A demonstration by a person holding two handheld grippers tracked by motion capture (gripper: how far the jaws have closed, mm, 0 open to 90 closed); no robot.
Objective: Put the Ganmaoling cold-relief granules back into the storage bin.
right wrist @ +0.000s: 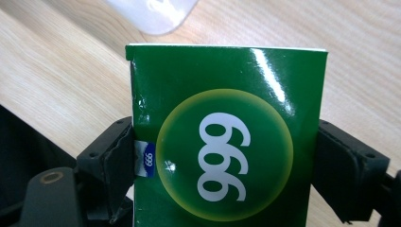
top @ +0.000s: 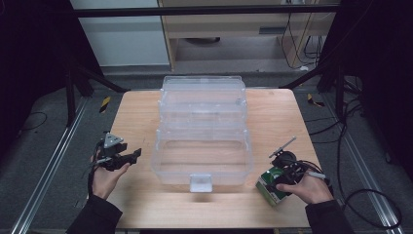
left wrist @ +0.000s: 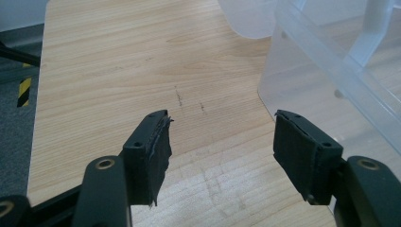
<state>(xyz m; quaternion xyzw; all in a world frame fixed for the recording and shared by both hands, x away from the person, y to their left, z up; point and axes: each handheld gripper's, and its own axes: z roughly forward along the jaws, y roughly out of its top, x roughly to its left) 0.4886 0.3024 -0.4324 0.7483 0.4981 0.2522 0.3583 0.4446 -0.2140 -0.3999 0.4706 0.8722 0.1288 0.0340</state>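
Observation:
A clear plastic tiered box point(top: 202, 131) stands open in the middle of the wooden table point(top: 141, 112), its trays stepped back. Right of its front corner, my right gripper point(top: 278, 181) is shut on a green box point(top: 271, 185) marked 999; both black jaws press the sides of the green box point(right wrist: 227, 142), low over the table's front right. My left gripper point(top: 130, 157) is open over the left side of the table, left of the clear box. Bare wood lies between its pads point(left wrist: 156, 151), and the clear box wall point(left wrist: 321, 80) is close on the right.
A small clear latch tab point(top: 200, 183) sticks out from the front of the box. The table's left edge point(left wrist: 40, 94) drops to grey floor with a yellow-black marker point(left wrist: 23, 92). Dark frame bars and cables flank the table.

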